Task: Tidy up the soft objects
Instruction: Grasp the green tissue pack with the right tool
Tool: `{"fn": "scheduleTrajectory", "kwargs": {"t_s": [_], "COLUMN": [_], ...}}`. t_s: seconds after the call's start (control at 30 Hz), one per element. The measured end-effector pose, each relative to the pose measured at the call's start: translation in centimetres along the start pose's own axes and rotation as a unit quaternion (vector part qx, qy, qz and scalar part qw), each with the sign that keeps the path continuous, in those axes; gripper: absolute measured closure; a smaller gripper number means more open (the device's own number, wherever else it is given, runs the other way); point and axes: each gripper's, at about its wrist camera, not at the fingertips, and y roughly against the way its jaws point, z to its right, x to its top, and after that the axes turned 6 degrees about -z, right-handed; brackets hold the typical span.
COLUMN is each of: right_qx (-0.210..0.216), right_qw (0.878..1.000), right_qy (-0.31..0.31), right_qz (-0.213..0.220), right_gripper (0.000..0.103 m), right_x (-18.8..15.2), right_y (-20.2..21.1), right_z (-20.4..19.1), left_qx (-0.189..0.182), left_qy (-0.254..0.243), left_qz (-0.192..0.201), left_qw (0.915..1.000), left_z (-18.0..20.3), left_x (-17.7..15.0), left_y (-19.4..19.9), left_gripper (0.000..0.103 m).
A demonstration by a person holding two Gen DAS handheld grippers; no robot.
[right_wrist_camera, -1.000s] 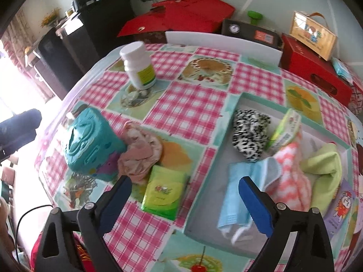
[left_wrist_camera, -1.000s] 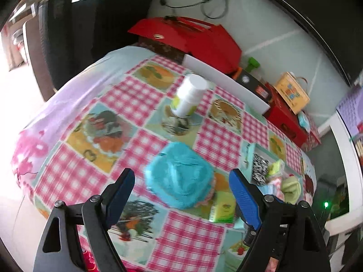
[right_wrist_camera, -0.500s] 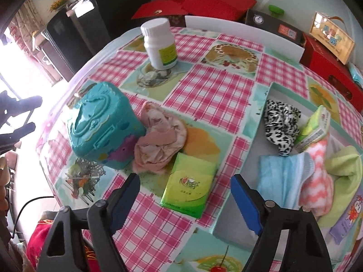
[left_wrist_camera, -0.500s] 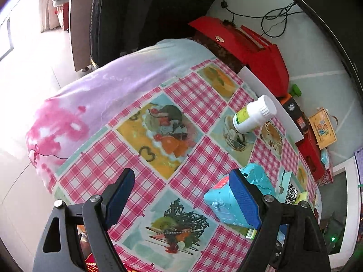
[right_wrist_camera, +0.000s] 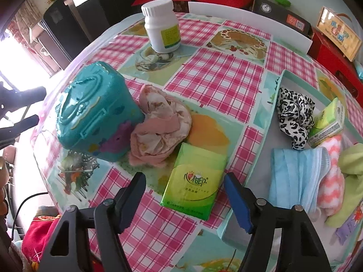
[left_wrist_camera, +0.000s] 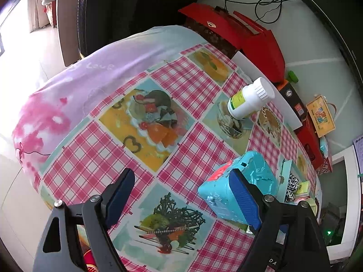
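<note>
Right wrist view, lower centre: the right gripper [right_wrist_camera: 185, 192] points steeply down at the desk [right_wrist_camera: 217, 77], its blue-padded fingers [right_wrist_camera: 237, 200] closing with air on either side of a green tissue pack [right_wrist_camera: 195, 181] that lies flat between them, not yet pressed. The pack carries a heart logo and printed characters too small to read.

Just beyond the pack, a crumpled pink cloth [right_wrist_camera: 158, 129] rests against a teal toy case [right_wrist_camera: 95, 113] at centre left.

At right, a shallow pale-green tray [right_wrist_camera: 256, 158] holds a blue face mask [right_wrist_camera: 297, 176], a pink and white zigzag cloth [right_wrist_camera: 331, 176], a yellow-green cloth [right_wrist_camera: 351, 158], a leopard-print scrunchie [right_wrist_camera: 292, 115] and a second small green tissue pack [right_wrist_camera: 329, 122] leaning on edge.

At upper centre a white pill bottle [right_wrist_camera: 162, 26] stands upright with a yellow-green label, unreadable. Open checked tablecloth lies between bottle and tray.

Left wrist view: the left gripper [left_wrist_camera: 181, 199] has its fingers [left_wrist_camera: 119, 197] released and wide over bare tablecloth at lower centre, the right-hand one in front of the teal case. The cloth's lilac border at upper left, where the desk edge curves away, reads "Love".
</note>
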Motion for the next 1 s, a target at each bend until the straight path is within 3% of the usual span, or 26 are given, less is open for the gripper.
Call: {"fn": "scheduleTrajectory", "kwargs": {"t_s": [0.13,0.3,0.9,1.0], "right_qx": [-0.013,0.012,-0.002,0.012], "right_qw": [1.0,1.0,1.0,1.0], "right_qy": [0.015,0.007,0.001,-0.009], "right_qz": [-0.004,-0.012,-0.019,-0.015], "right_gripper": [0.03,0.034,0.048,0.049], "right_x": [0.1,0.1,0.3,0.3], "right_y": [-0.3,-0.5,-1.7,-1.5], "right_z": [-0.7,-0.3,-0.1,0.4], "left_qx": [0.003,0.006,0.009,0.005], "left_qy": [-0.004,-0.009,-0.018,-0.023], "left_qz": [-0.002,-0.004,-0.011,-0.01], "left_qw": [1.0,0.9999,0.9997,0.9997], "left_z": [0.3,0.6,1.3,1.8], "left_x": [-0.1,-0.2,-0.2,0.1], "left_y": [-0.2,-0.3,-0.8,-0.6], "left_gripper": [0.018,0.018,0.018,0.018]}}
